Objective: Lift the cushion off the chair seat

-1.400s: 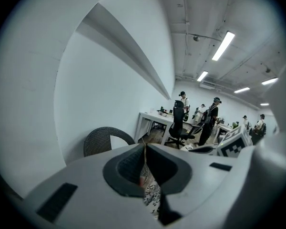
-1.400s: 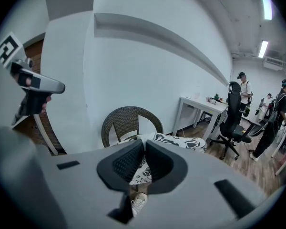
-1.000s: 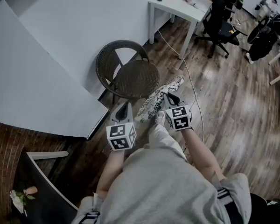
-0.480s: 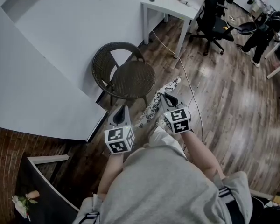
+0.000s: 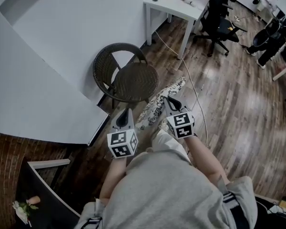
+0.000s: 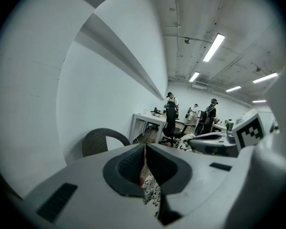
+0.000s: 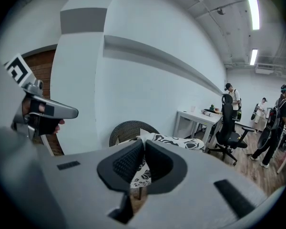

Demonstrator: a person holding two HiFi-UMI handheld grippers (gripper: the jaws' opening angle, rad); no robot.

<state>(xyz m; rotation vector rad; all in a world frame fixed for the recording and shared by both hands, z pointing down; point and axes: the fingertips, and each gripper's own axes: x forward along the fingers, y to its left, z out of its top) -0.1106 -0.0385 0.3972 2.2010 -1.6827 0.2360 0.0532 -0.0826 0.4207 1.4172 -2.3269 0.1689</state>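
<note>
Cushion [image 5: 158, 103] is off the wicker chair [image 5: 132, 80] and hanging over the wood floor [image 5: 229, 104], just in front of the bare seat. Half a second ago it hung edge-on; now it shows more of its printed face, and it has stayed clear of the seat throughout. I'd call the lift as good as done.

Right gripper [image 5: 168, 99] is squeezing tighter, its fingers closing on the cushion's edge. Left gripper [image 5: 126, 112] has its fingers pressed together beside the low corner, and I can't tell whether they catch any fabric.

The chair's front rim sits just beside the cushion, and a cable [image 5: 196, 99] trails across the floor nearby. The white tabletop [image 5: 174, 6] and office chair [image 5: 218, 18] are well apart.
</note>
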